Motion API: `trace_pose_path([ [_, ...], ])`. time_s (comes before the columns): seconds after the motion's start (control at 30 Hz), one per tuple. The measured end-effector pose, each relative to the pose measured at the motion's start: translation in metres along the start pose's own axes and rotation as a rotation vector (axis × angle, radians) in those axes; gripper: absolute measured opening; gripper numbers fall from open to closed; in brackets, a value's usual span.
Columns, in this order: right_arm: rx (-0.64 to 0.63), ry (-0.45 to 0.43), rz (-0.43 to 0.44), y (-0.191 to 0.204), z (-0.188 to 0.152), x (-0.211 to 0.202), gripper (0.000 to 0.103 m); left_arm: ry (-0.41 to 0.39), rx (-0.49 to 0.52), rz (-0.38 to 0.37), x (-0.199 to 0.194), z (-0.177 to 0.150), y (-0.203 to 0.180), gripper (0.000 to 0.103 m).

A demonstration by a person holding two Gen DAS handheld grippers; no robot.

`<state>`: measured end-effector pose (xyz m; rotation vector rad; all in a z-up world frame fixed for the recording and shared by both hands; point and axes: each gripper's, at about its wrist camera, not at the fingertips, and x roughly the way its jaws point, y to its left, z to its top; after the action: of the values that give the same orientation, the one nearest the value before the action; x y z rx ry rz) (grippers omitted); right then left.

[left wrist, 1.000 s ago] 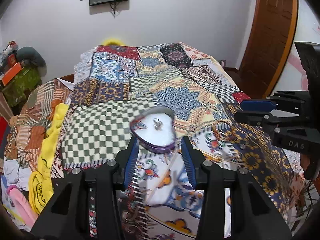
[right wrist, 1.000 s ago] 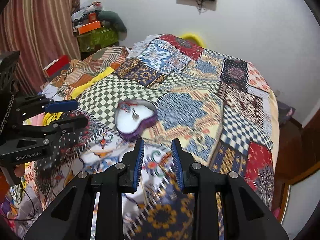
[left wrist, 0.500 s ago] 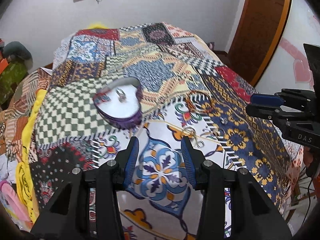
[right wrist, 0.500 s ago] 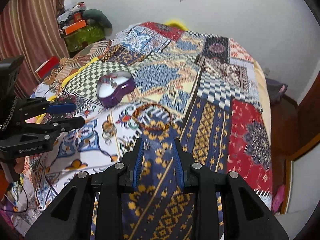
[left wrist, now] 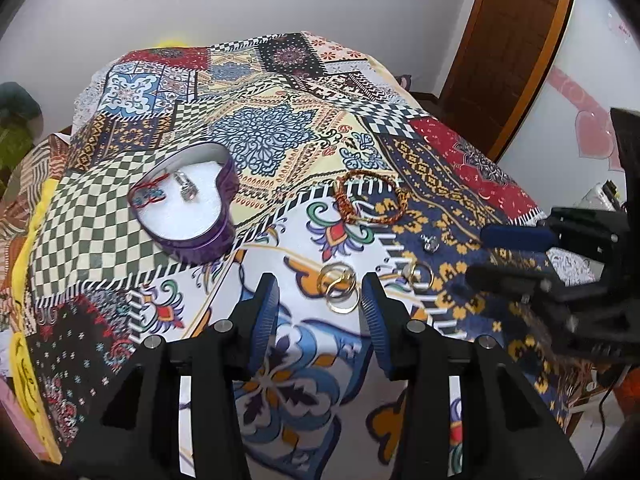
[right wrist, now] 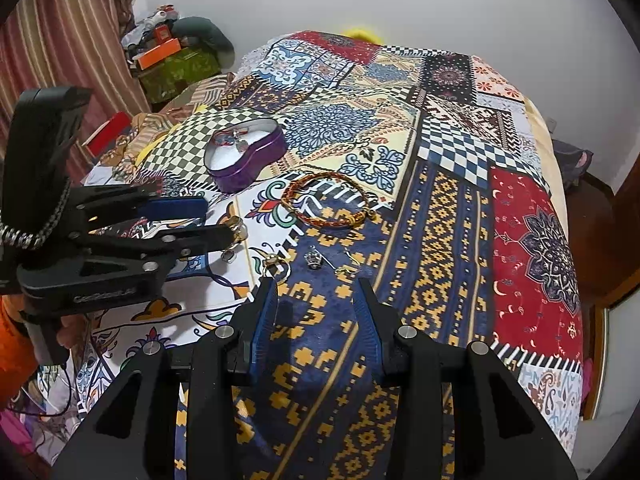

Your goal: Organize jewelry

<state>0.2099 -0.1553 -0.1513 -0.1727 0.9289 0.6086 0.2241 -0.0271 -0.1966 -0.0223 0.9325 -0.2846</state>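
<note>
A purple heart-shaped jewelry box (left wrist: 188, 210) with a white lining stands open on the patterned bedspread; it holds a red string bracelet (left wrist: 146, 194) and a silver piece (left wrist: 186, 188). It also shows in the right wrist view (right wrist: 244, 156). A braided orange-red bracelet (left wrist: 370, 198) (right wrist: 326, 200) lies right of it. Gold rings (left wrist: 338, 286) lie just ahead of my open, empty left gripper (left wrist: 318, 296). A small silver charm (right wrist: 313, 259) and a gold piece (right wrist: 347, 267) lie just ahead of my open, empty right gripper (right wrist: 316, 292). Another gold ring (left wrist: 420, 274) lies between the grippers.
The patchwork bedspread (left wrist: 280, 120) covers the whole bed. A wooden door (left wrist: 516, 40) stands at the right, a striped curtain (right wrist: 60, 28) and piled boxes (right wrist: 172, 56) at the left. Yellow cloth (left wrist: 24, 360) lies at the bed's left edge.
Both grippers have drawn back and swung right, away from the purple box, toward the loose jewelry. The right gripper's jaws have opened wider. The rings now lie just ahead of the left gripper.
</note>
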Motion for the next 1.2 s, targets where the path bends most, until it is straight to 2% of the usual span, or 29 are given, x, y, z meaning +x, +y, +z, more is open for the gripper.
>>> trace_pose_path([
  [0.13, -0.010, -0.014, -0.017, 0.000, 0.003, 0.004, 0.036, -0.001, 0.002, -0.004, 0.006, 0.004, -0.001, 0.040],
  [0.4, -0.006, -0.002, -0.020, -0.004, 0.014, 0.019, 0.036, 0.005, -0.013, -0.038, 0.012, 0.005, 0.002, 0.027],
  [0.53, -0.014, 0.007, -0.016, -0.002, 0.013, 0.025, 0.029, 0.004, -0.015, -0.049, 0.013, 0.004, 0.003, 0.021],
  [0.63, -0.021, 0.003, -0.029, 0.000, 0.011, 0.027, 0.027, 0.000, -0.020, -0.057, 0.013, 0.003, 0.003, 0.020],
  [0.83, -0.025, -0.001, -0.033, 0.000, 0.012, 0.026, 0.010, -0.011, -0.021, -0.061, 0.009, 0.001, 0.002, 0.020],
  [1.2, -0.042, -0.034, -0.028, 0.003, 0.015, 0.015, 0.007, -0.060, -0.014, -0.046, -0.012, 0.000, 0.000, 0.020],
])
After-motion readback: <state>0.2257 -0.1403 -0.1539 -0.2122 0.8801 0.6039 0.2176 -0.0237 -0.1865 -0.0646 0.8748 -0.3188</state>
